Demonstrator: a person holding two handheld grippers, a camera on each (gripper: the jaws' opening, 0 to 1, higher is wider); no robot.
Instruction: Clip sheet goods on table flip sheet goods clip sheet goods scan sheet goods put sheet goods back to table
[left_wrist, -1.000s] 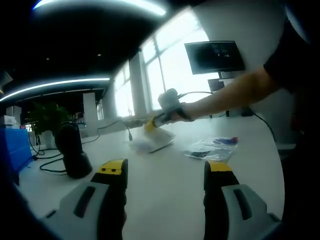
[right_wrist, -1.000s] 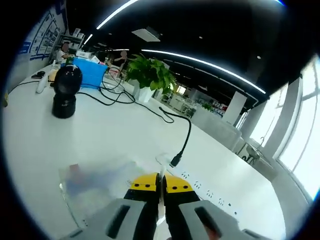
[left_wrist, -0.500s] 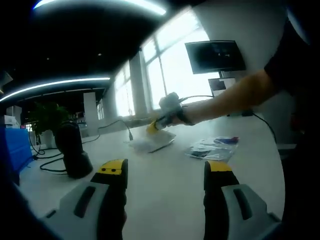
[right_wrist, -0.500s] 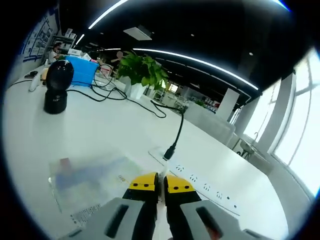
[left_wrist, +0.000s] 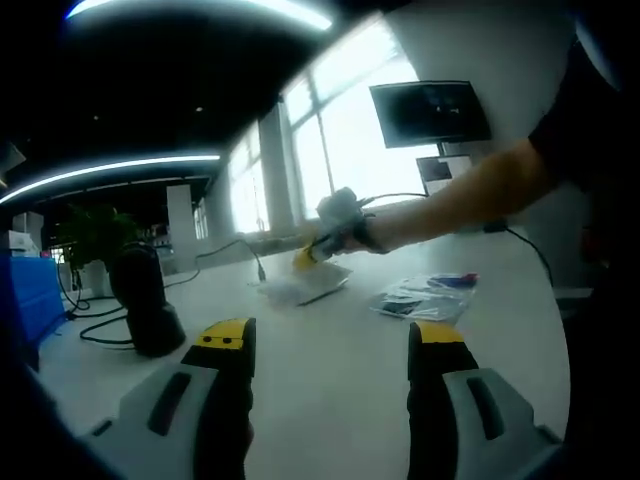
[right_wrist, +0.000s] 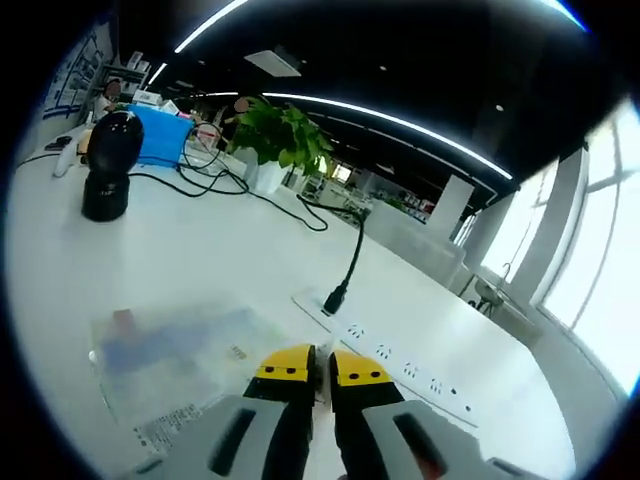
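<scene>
Lifting the clear packet (right_wrist: 165, 365) off the counter (right_wrist: 200, 255), right claw (right_wrist: 310, 368) stays clamped (flip next); left claw (left_wrist: 325, 340) gapes empty.

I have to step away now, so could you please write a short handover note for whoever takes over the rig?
Right gripper: shut on the edge of a clear sheet packet, held just above the white table.
Left gripper: open, holding nothing, low over the table.
A second packet lies on the table to the right in the left gripper view. The black scanner stands further back, beside the cables.
Done: first clip.
Left: flip, re-clip, scan, put the packet back.
</scene>
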